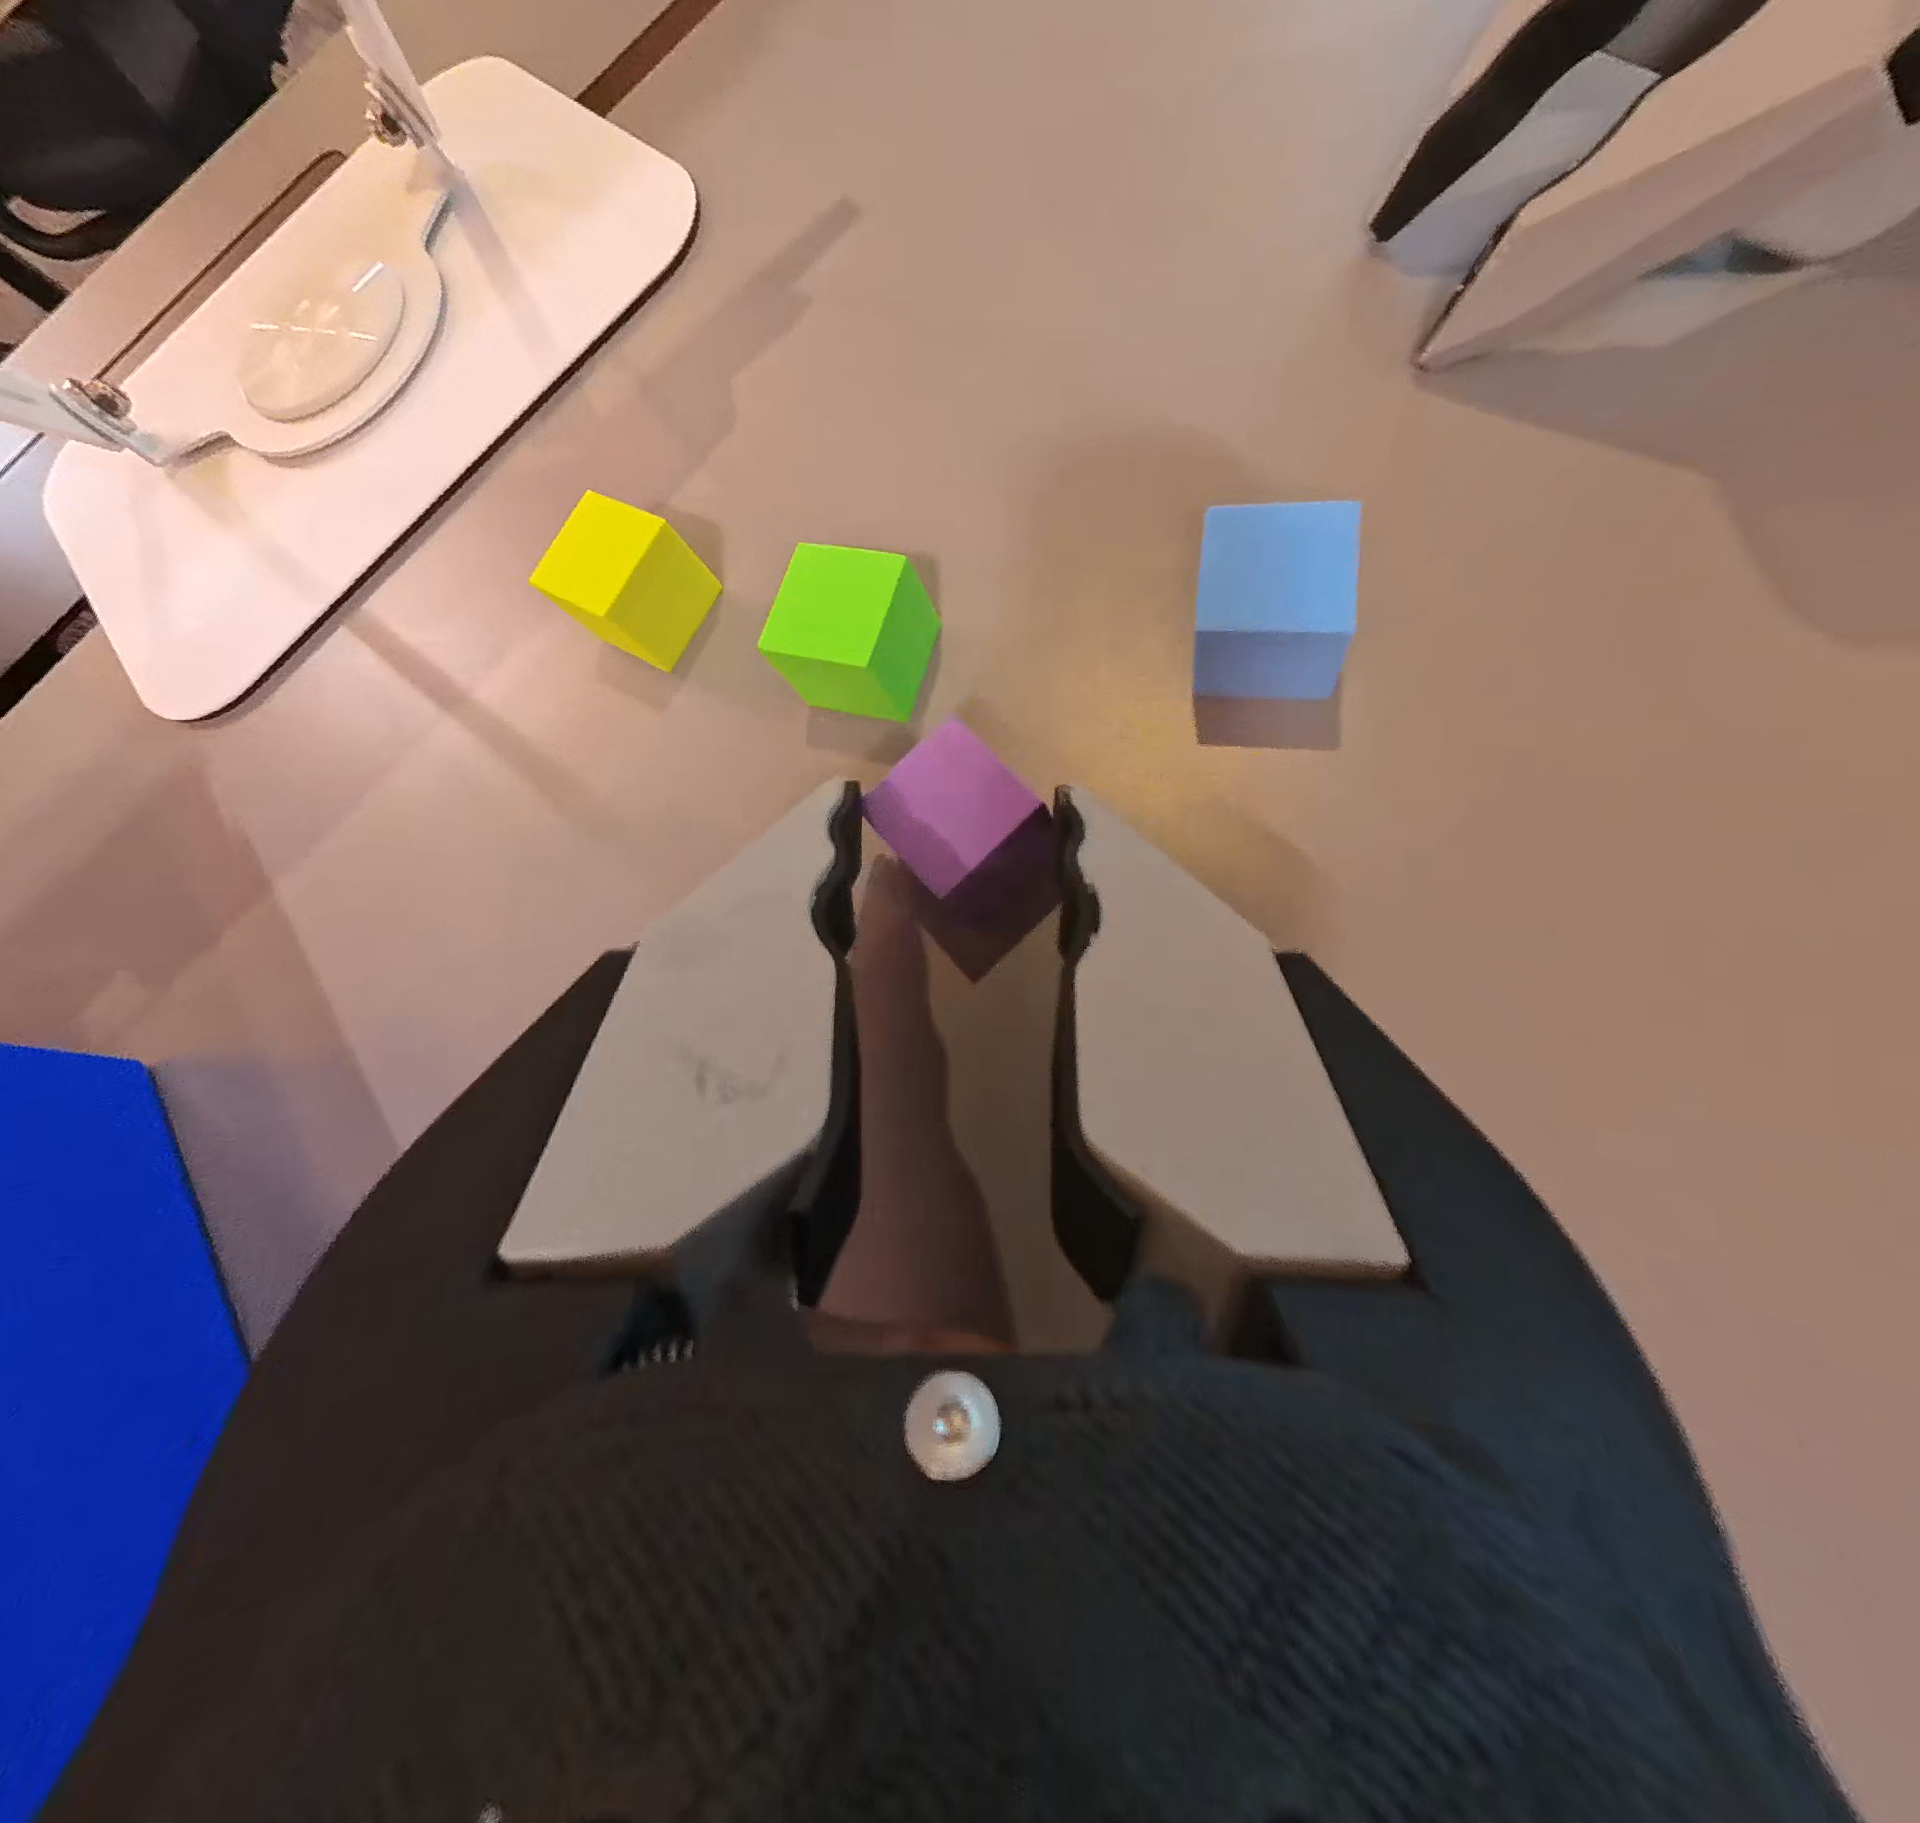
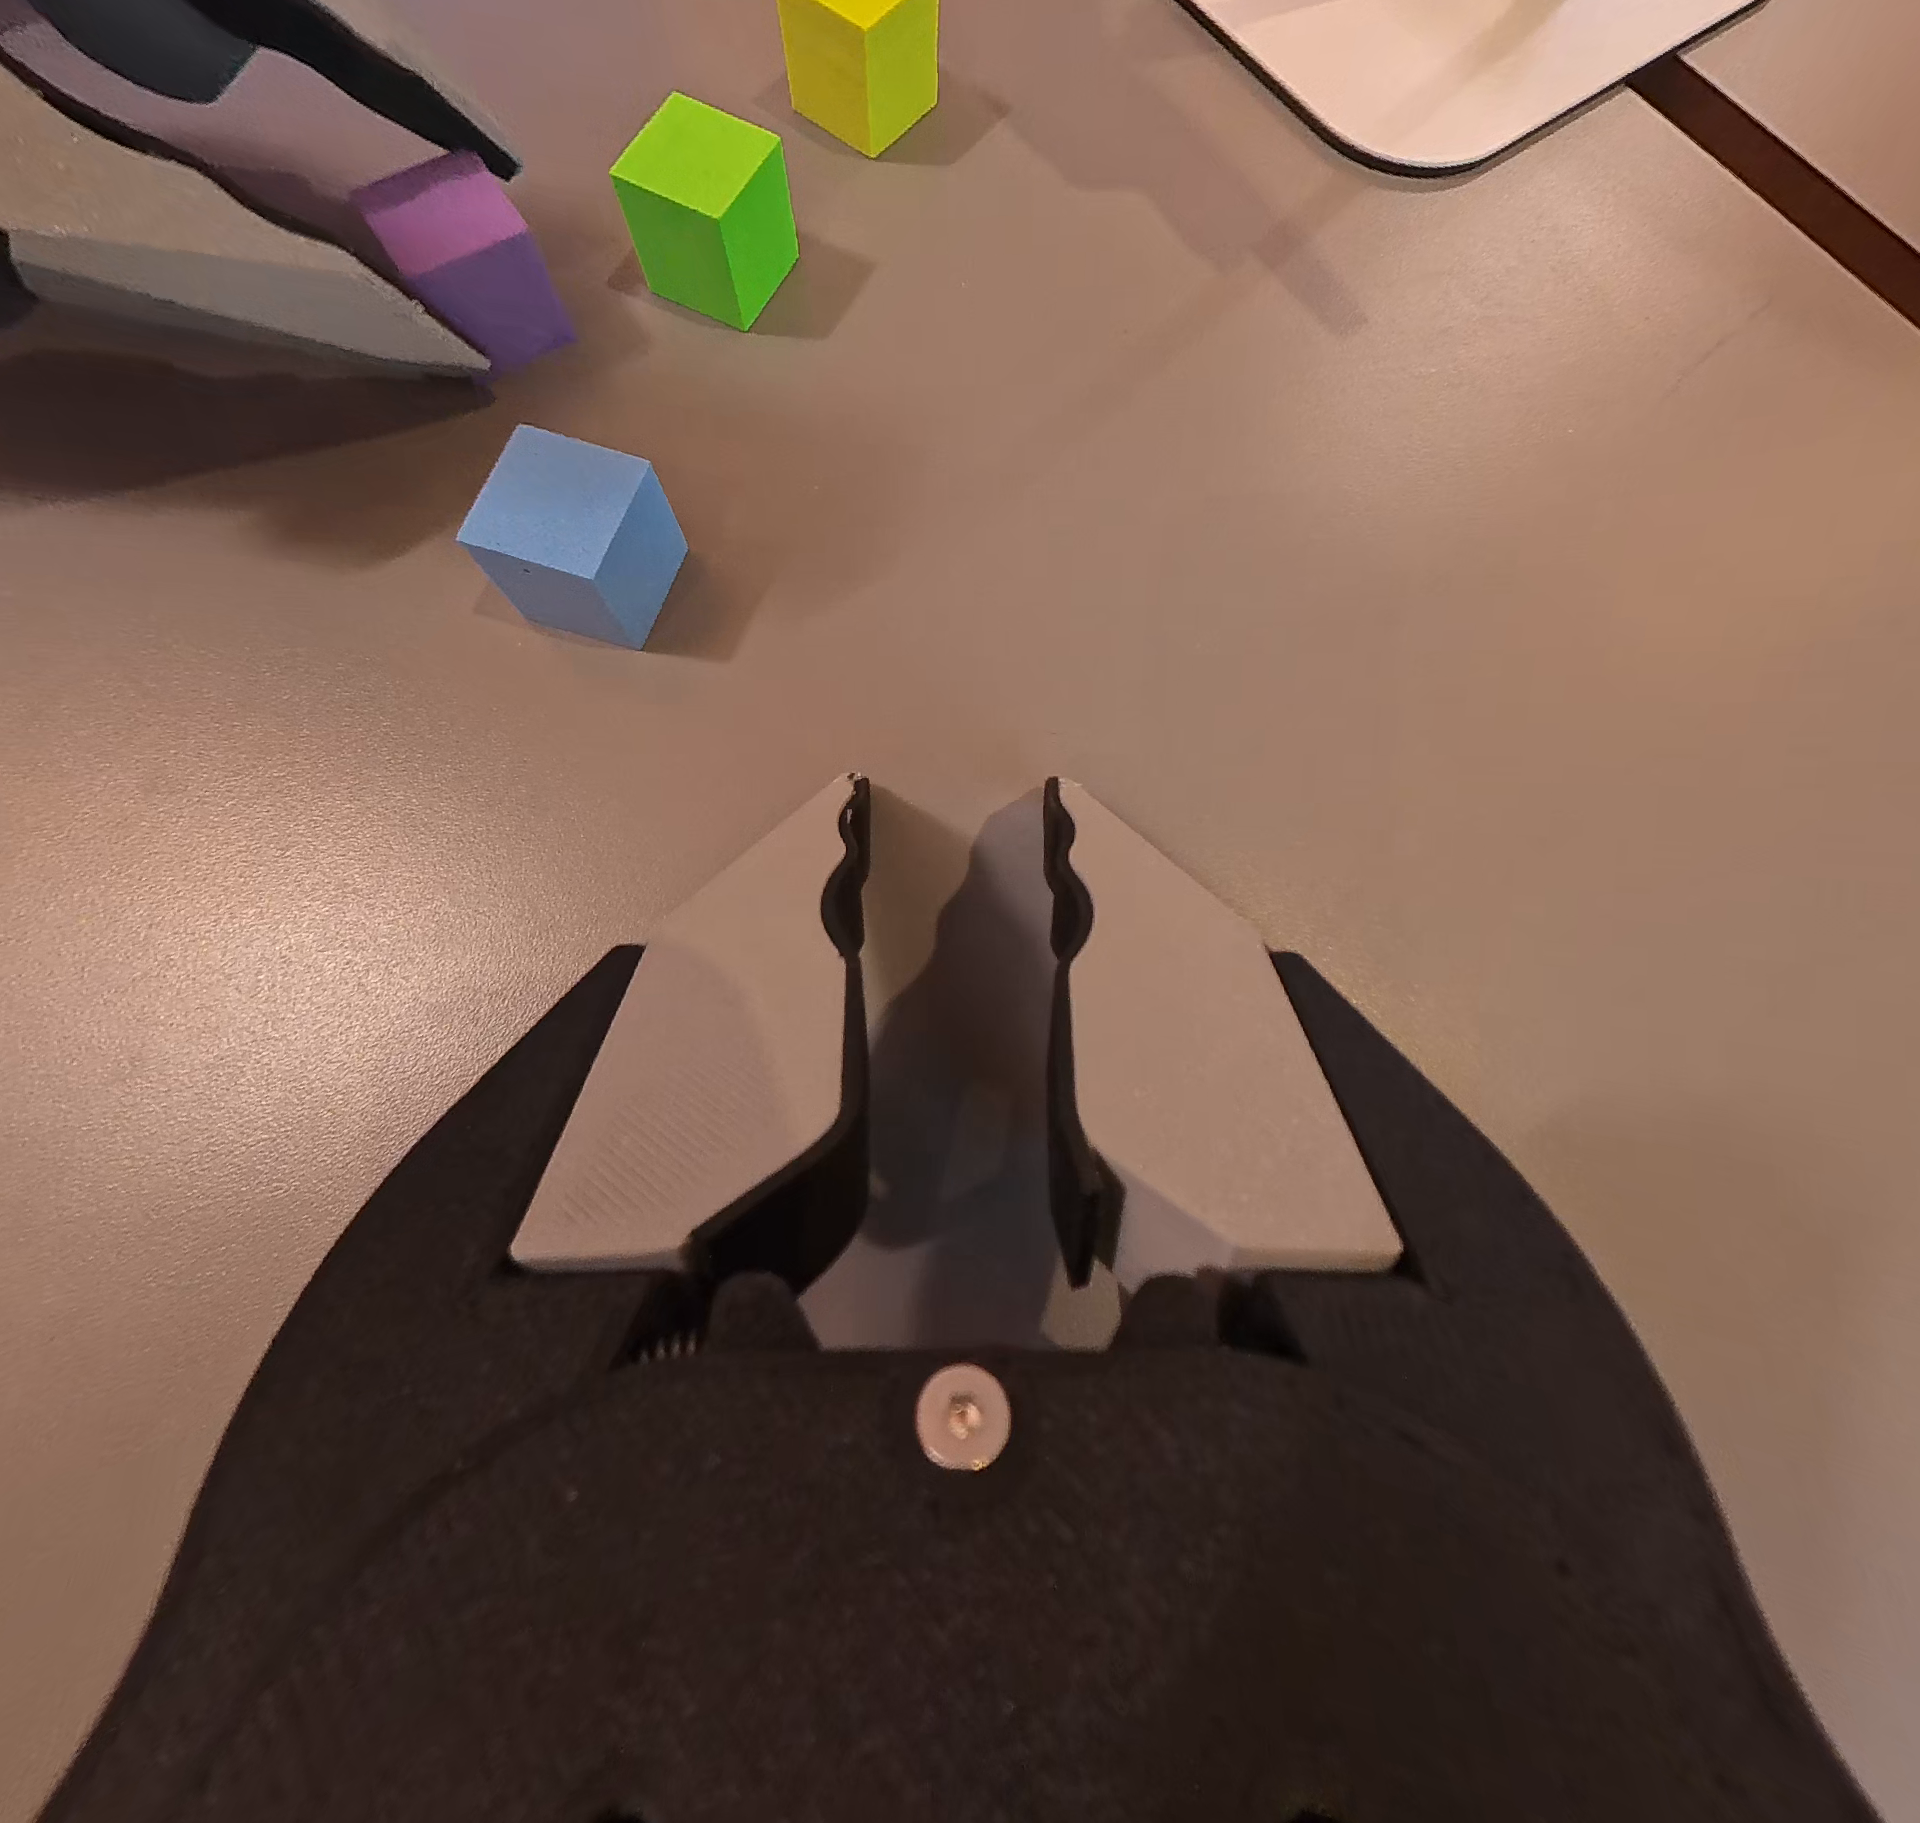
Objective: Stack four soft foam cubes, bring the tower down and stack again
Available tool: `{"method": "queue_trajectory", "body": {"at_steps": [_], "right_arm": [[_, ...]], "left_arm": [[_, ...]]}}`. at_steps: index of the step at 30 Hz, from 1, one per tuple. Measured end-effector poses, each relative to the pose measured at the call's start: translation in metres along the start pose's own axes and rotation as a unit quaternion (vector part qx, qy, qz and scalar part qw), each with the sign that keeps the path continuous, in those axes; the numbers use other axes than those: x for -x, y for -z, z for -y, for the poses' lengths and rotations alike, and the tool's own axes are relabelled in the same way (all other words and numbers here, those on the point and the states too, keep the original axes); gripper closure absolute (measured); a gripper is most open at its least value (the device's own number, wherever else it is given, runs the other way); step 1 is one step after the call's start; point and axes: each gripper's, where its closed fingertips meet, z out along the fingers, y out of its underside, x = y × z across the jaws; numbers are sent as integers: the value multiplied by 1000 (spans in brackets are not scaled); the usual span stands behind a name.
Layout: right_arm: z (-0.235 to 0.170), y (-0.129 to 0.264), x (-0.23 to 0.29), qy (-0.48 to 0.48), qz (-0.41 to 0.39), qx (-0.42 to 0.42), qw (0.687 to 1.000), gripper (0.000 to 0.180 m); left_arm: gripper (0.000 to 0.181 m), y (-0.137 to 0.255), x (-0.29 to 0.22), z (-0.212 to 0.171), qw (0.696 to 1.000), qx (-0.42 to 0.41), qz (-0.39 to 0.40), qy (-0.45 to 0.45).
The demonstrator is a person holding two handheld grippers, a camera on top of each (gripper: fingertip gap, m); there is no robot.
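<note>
Left gripper [image 1: 958, 805]: jaws closed on the purple cube [image 1: 961, 817], gripping it at the fingertips across two opposite sides; also seen from the side in the right wrist view [image 2: 457, 256].
Purple cube: turned corner-on between the jaws; in the right wrist view [image 2: 462, 261] its lower end is at or very near the table [image 2: 1351, 630]; whether it touches, I cannot tell.
Right gripper [image 2: 956, 797]: jaws parted to a narrow gap, nothing between them; low over bare table, well apart from the cubes.
Green cube [image 1: 847, 630]: on the table just beyond the purple one, near but apart; in the right wrist view [image 2: 707, 210] it sits between purple and yellow.
Yellow cube [image 1: 627, 578]: on the table, beside the green cube, close to the white stand base [image 1: 343, 485]; also seen in the right wrist view [image 2: 857, 33].
Light blue cube [image 1: 1276, 597]: on the table by itself, off to the right of the left gripper; in the right wrist view [image 2: 571, 537] it is the cube nearest the right gripper.
Stack: none; all four cubes stand singly.
Stand base: flat white plate with rounded corners, carrying a metal arm.
Blue object [image 1: 94, 1410]: flat blue shape at the left edge, kind unclear.
</note>
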Motion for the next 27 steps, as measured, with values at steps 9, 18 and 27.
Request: {"method": "queue_trajectory", "body": {"at_steps": [9, 18, 27], "right_arm": [[0, 0, 0, -1, 0, 0, 1000, 149], [0, 0, 0, -1, 1, 0, 1000, 149], [0, 0, 0, -1, 1, 0, 1000, 149]], "left_arm": [[147, 11, -42, 4, 996, 16, -78, -34], [147, 11, -76, 14, 995, 13, -86, -55], [145, 14, -95, 19, 992, 8, -117, -54]]}}
